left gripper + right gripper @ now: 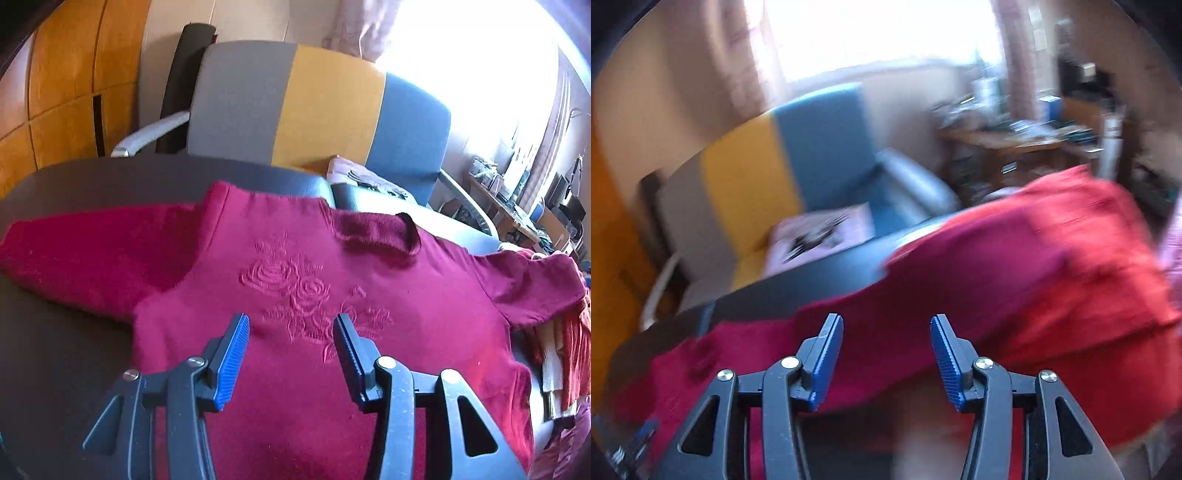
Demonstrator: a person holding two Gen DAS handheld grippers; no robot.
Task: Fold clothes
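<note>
Both tongs stand released and empty: left tongs (291, 321) above the crimson rose-embroidered sweater (295, 280), right tongs (886, 321) near its edge. It lies spread flat on the dark table (74, 184), sleeves out; folding seems barely begun.

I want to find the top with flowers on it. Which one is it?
Look at the dark table in front of the striped armchair. The crimson sweater lies spread flat there. Unlike the heaped clothes at the edge, it has embroidered roses.

clothes pile (565, 350) crowding table's (74, 347) right edge
</note>
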